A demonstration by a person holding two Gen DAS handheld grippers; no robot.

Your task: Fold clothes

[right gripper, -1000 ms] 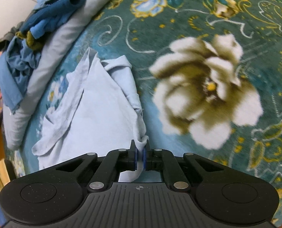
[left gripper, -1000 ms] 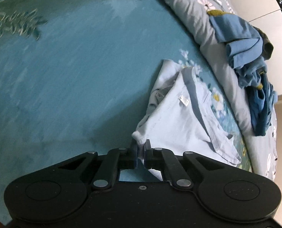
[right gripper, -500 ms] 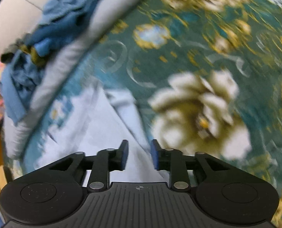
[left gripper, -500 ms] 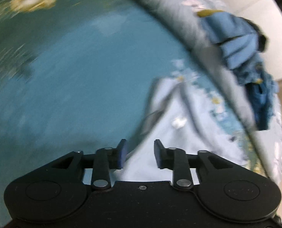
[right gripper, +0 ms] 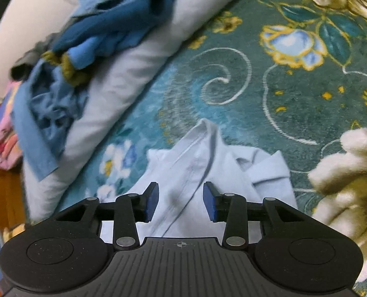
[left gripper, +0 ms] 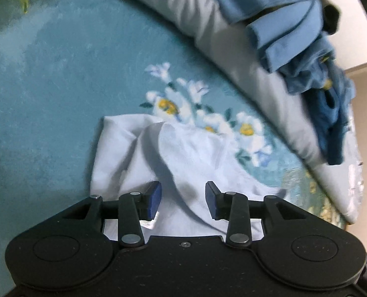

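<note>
We're over the teal floral bedspread (left gripper: 47, 74), w/ a pile of blue clothes (right gripper: 89, 37) on the grey quilt (left gripper: 233, 57) behind. The pale blue shirt (left gripper: 183, 153) lies crumpled just in front of us. A sec ago both grippers pinched its edge; now left gripper (left gripper: 183, 199) & right gripper (right gripper: 180, 199) are wide apart, holding nothing. So that fold's prob. laid down; regrasp next.

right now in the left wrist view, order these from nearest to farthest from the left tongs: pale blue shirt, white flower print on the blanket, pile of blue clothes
1. pale blue shirt: directly under and between the open left tongs.
2. white flower print: just beyond the shirt, ahead and slightly right.
3. pile of blue clothes: farthest, upper right, on the grey bedding.
</note>
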